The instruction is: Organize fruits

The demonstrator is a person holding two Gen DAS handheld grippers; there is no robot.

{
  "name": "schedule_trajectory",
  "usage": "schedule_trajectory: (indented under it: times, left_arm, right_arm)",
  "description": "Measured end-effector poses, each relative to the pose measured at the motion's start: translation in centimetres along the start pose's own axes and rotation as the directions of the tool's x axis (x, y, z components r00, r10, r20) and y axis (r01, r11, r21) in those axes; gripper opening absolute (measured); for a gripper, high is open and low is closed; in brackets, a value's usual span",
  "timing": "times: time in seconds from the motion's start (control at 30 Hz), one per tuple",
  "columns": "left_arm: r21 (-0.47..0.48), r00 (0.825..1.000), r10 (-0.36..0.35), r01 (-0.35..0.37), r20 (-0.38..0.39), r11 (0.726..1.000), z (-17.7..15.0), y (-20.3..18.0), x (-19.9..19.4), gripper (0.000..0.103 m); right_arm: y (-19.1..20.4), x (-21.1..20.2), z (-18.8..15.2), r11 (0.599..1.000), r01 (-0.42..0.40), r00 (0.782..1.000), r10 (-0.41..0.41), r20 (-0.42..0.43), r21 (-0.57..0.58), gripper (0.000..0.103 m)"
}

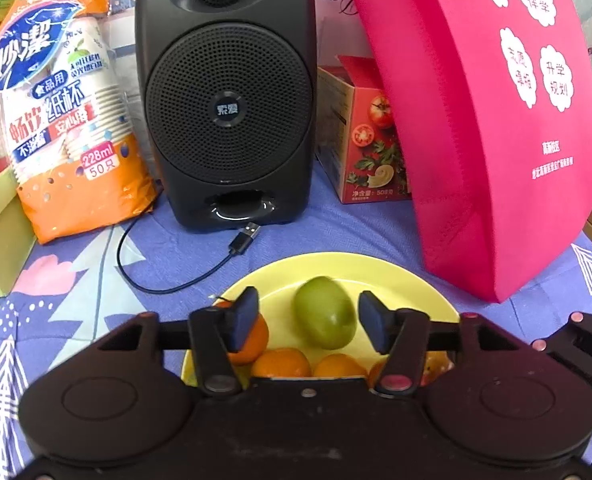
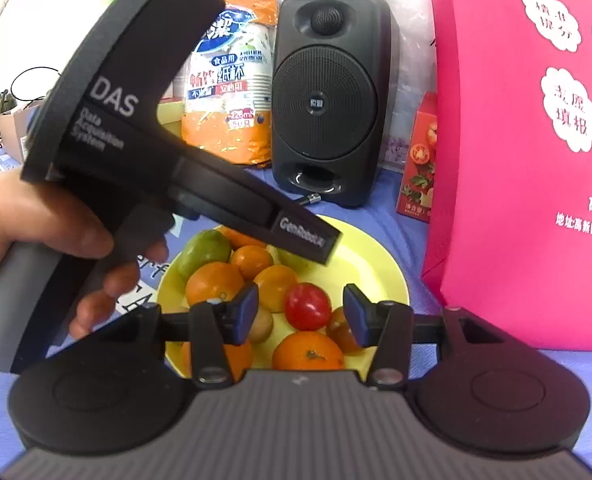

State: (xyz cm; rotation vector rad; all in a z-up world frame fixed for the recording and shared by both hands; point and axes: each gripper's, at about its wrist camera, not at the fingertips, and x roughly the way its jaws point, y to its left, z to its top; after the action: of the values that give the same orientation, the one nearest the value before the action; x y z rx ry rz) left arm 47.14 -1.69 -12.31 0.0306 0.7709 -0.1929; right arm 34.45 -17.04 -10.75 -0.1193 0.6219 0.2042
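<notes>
The left gripper (image 1: 307, 320) is hovering over the yellow plate (image 1: 408, 284), its 2 fingers (image 1: 245, 316) standing wide apart with a green fruit (image 1: 325, 312) lying between them, touching neither pad. Oranges (image 1: 282, 362) are sitting along the plate's near edge at 6 o'clock, partly hidden by the gripper body.

In the right wrist view, the right gripper (image 2: 301, 314) is also hanging over the plate (image 2: 380, 264) with its fingers (image 2: 246, 312) spread and gripping nothing. A red tomato (image 2: 308, 306) is resting in the gap between them, and an orange (image 2: 308, 354) is lying just below it at 6 o'clock. More oranges (image 2: 215, 282) are crowding the plate's middle, and a second green fruit (image 2: 202, 252) is lying at the plate's 10 o'clock edge. The left gripper's body (image 2: 136, 120), marked DAS, is reaching in from 10 o'clock, held by the person's left hand (image 2: 36, 232), its front end covering the far part of the plate.

The plate is sitting on a bench covered by a blue patterned cloth (image 1: 76, 280). Behind it, at 12 o'clock, a black speaker (image 1: 228, 96) is standing upright, its USB cable (image 1: 245, 238) lying loose on the cloth. A pack of paper cups (image 1: 60, 120) is leaning at 10 o'clock, a pink bag (image 1: 496, 120) is standing at 2 o'clock, and a red tomato-printed box (image 1: 370, 144) is sitting between speaker and bag.
</notes>
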Motion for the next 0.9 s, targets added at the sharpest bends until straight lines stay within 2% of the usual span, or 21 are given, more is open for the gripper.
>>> schedule_trajectory:
  times: [0.03,0.1,0.17,0.23,0.3,0.33,0.37,0.53,0.63,0.8,0.9]
  left_arm:
    - [-0.003,1.000,0.001,-0.001,0.007,1.000,0.0,-0.1,-0.5,0.073]
    - [0.000,0.999,0.039,-0.039,0.030,0.999,-0.1,-0.5,-1.8,0.095]
    - [0.012,0.995,0.074,-0.075,0.068,0.997,-0.3,-0.7,-3.4,0.103]
    - [0.014,0.991,0.093,-0.095,0.094,0.995,-0.7,-0.6,-5.3,0.103]
    - [0.013,0.987,0.124,-0.126,0.101,0.992,-1.3,-0.4,-7.3,0.103]
    - [0.009,0.985,0.138,-0.140,0.107,0.990,-1.7,-0.3,-8.4,0.103]
    - [0.004,0.982,0.152,-0.153,0.114,0.988,-2.2,-0.2,-9.6,0.103]
    - [-0.031,0.962,0.207,-0.205,0.181,0.978,-6.1,-0.3,-16.7,0.103]
    - [-0.080,0.948,0.250,-0.238,0.198,0.968,-9.2,-0.7,-20.7,0.103]
    - [-0.155,0.934,0.286,-0.257,0.216,0.954,-13.6,-1.4,-26.3,0.103]
    - [-0.182,0.936,0.286,-0.251,0.205,0.951,-15.6,-1.6,-28.9,0.103]
  right_arm:
    - [0.1,-0.3,0.0,1.000,0.000,1.000,0.000,0.001,0.000,0.046]
    - [0.2,-1.0,0.0,1.000,0.008,1.000,-0.008,0.005,-0.002,0.048]
    - [0.4,-2.0,-0.3,1.000,0.020,1.000,-0.020,0.012,0.002,0.057]
    - [0.5,-3.4,-0.8,0.999,0.020,1.000,-0.020,0.024,0.026,0.064]
    - [0.5,-5.0,-1.5,0.998,0.016,0.999,-0.018,0.028,0.064,0.079]
    - [0.5,-6.0,-1.9,0.996,0.019,0.999,-0.021,0.028,0.086,0.094]
    - [0.6,-7.0,-2.3,0.994,0.028,0.999,-0.032,0.037,0.107,0.103]
    - [1.5,-13.0,-4.7,0.973,0.045,0.994,-0.067,0.089,0.228,0.103]
    - [2.1,-15.9,-6.1,0.956,0.066,0.991,-0.095,0.089,0.286,0.103]
    - [3.4,-19.4,-7.3,0.945,0.134,0.988,-0.152,0.038,0.298,0.103]
    - [4.2,-21.1,-7.7,0.941,0.136,0.986,-0.158,0.046,0.311,0.103]
